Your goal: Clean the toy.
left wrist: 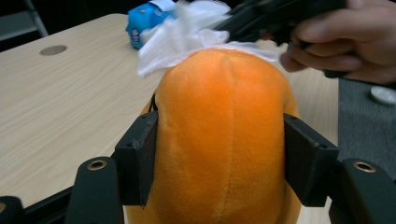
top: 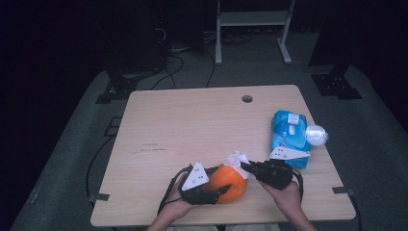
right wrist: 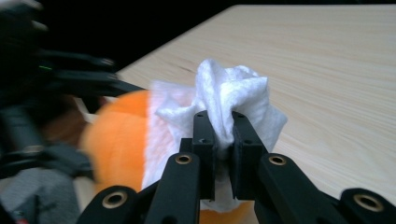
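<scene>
Sitting near the front edge of the wooden table, an orange plush ball, soft and seamed, pinned between both jaws of the left gripper, pads pressed flat against its two sides in the left gripper view. Draped over the ball's far top, a crumpled white wipe, touching the orange surface. Bunched in the middle, that wipe, and pinched tight between the nearly closed jaws of the right gripper, folds squeezing up above the jaw tips in the right gripper view. Wrapped around each gripper from below, a hand: left hand at the front edge of the table, right hand just beside the ball. Lying farther right, near the table's right edge, a blue pack of wipes with a white flap lid, and just beside it a pale, translucent round thing, too small to identify. Set toward the table's far edge, a round cable hole.
</scene>
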{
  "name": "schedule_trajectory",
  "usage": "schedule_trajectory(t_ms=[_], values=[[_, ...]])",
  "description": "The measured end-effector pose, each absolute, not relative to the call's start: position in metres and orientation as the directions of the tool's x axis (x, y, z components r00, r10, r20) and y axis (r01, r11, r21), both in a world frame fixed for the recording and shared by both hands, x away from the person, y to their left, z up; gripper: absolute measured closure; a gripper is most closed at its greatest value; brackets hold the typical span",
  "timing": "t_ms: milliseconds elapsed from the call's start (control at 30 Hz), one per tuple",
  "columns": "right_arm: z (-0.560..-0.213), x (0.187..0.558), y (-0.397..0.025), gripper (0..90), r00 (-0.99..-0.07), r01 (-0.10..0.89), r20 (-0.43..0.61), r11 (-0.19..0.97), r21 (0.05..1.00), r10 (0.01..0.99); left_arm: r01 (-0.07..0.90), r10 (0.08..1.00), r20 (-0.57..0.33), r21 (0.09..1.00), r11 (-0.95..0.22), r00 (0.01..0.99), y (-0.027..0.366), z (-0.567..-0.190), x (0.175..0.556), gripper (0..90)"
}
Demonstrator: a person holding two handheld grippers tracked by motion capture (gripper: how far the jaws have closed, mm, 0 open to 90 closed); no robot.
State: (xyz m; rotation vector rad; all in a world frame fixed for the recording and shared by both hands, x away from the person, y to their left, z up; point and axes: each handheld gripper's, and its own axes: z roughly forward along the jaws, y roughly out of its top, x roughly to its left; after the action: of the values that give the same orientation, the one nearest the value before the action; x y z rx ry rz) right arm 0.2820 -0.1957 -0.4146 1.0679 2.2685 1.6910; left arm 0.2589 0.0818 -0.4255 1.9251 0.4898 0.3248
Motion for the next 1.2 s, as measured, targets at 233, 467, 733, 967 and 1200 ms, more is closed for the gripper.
schedule_trajectory(t_ms=[233,467,733,967,1200], values=[[-0.408,0.274,-0.183,81.4,-0.805,0.428,0.318,0.117,0.896,0.501,0.239,0.562,-0.041,0.928,-0.284,0.826,0.093,-0.42,0.265,36.5],[-0.413,0.276,-0.181,81.4,-0.782,0.435,0.301,0.132,0.891,0.546,0.245,0.574,-0.035,0.924,-0.293,0.818,0.088,-0.424,0.264,35.0],[-0.417,0.281,-0.185,81.3,-0.766,0.434,0.284,0.137,0.89,0.577,0.233,0.551,-0.025,0.921,-0.311,0.834,0.086,-0.425,0.266,19.9],[-0.405,0.265,-0.168,81.1,-0.807,0.344,0.185,0.192,0.919,0.561,0.211,0.525,0.009,0.909,-0.359,0.851,0.072,-0.43,0.258,28.5],[-0.413,0.279,-0.187,81.2,-0.739,0.401,0.217,0.158,0.903,0.638,0.25,0.568,-0.034,0.918,-0.308,0.822,0.084,-0.43,0.267,16.1]])
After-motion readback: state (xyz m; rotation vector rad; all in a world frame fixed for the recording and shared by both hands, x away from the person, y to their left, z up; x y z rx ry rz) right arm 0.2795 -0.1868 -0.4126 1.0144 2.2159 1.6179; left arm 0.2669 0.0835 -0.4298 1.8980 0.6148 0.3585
